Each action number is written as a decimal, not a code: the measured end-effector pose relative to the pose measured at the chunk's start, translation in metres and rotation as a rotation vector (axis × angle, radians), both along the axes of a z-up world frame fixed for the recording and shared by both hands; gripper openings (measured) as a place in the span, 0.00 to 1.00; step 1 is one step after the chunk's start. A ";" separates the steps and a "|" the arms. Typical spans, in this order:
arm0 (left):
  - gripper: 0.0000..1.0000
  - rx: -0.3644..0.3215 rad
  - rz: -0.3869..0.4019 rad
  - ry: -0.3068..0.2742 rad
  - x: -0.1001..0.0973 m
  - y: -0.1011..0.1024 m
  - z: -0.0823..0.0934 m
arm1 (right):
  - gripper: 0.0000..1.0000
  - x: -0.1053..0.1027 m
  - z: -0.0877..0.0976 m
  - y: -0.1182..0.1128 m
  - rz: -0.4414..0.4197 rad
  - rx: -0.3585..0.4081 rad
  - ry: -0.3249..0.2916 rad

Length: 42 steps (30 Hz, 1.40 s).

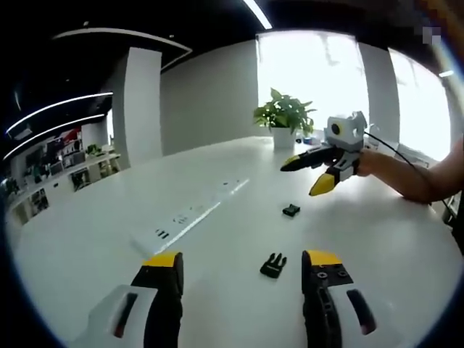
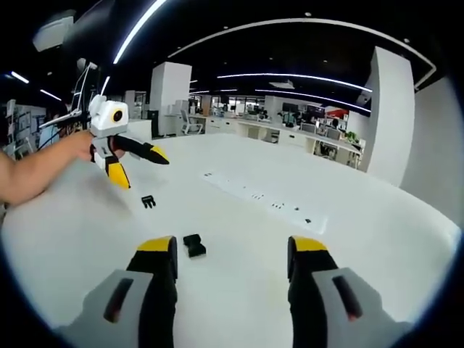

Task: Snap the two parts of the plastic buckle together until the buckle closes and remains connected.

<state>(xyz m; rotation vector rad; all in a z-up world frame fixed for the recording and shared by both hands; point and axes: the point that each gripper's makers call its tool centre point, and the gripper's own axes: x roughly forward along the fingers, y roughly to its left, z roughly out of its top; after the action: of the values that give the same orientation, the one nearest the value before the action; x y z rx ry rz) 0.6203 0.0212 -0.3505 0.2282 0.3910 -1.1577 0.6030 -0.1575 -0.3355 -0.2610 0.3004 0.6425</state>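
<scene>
Left claw gapes beside pronged buckle half; no legible writing

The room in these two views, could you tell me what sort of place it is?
Probably an open-plan office: a long white table with built-in power sockets, rows of desks behind, and a potted plant by the window.

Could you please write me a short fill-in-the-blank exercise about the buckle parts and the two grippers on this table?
1. The two buckle parts, the pronged part and the socket, lie ____ on the table.
2. Both the left gripper and the right gripper are ____.
3. The tips of the fingers are coloured ____.
4. A potted ____ stands by the window.

Missing words: apart; open; yellow; plant
</scene>
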 end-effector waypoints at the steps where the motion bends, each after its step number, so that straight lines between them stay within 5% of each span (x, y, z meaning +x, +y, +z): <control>1: 0.67 0.006 -0.008 -0.004 0.000 0.000 -0.001 | 0.61 0.000 0.000 0.001 0.004 0.002 0.000; 22: 0.73 0.012 -0.113 -0.041 -0.013 -0.014 -0.006 | 0.53 -0.007 -0.005 0.019 0.139 -0.032 0.000; 33: 0.57 0.021 -0.123 -0.040 -0.009 -0.012 -0.013 | 0.52 -0.009 -0.016 0.027 0.180 -0.035 0.025; 42: 0.57 -0.009 -0.118 -0.016 -0.010 -0.011 -0.012 | 0.49 -0.007 -0.014 0.029 0.183 -0.021 0.023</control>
<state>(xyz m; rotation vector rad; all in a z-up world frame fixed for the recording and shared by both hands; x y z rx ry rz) 0.6107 0.0102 -0.3626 0.2549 0.3618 -1.2730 0.5956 -0.1289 -0.3500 -0.3038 0.3072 0.8236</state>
